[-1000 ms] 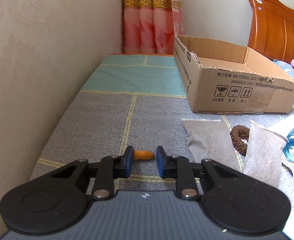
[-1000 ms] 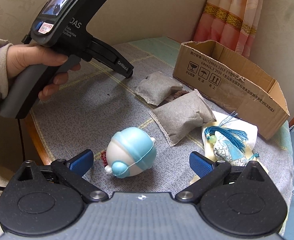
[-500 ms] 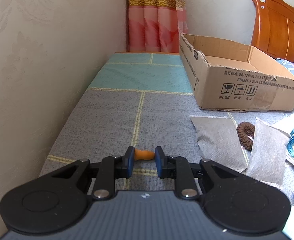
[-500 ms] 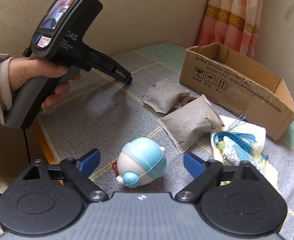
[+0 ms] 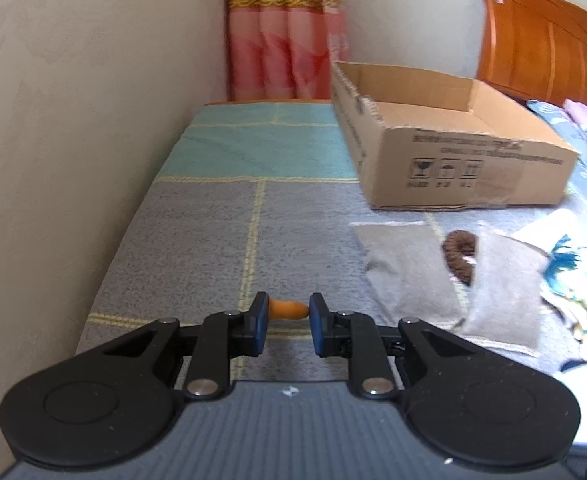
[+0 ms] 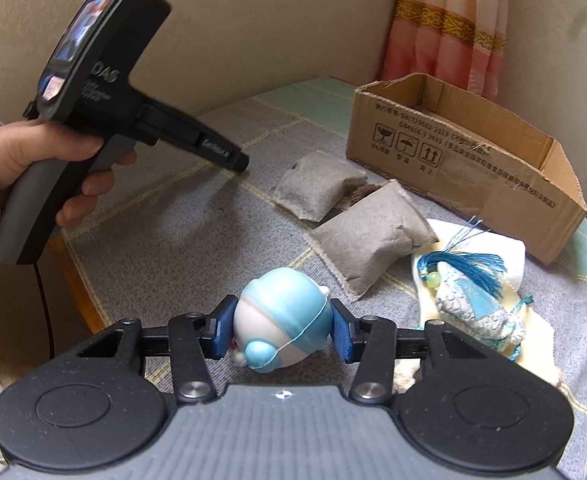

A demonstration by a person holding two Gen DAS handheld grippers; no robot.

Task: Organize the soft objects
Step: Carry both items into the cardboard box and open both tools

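right tongs [image 6: 281, 330] closed on the blue-and-white round toy [image 6: 281, 330], blue pads touching both its sides, toy low over the grey cloth surface [image 6: 181, 240]. left tongs [image 5: 287, 323] narrow, pinching a small orange piece [image 5: 287, 309]. beyond: two grey pouches [image 6: 369, 236], a brown ring [image 5: 459, 254] between them, a blue tassel sachet [image 6: 473, 308]. farthest, open cardboard box [image 6: 465, 160].
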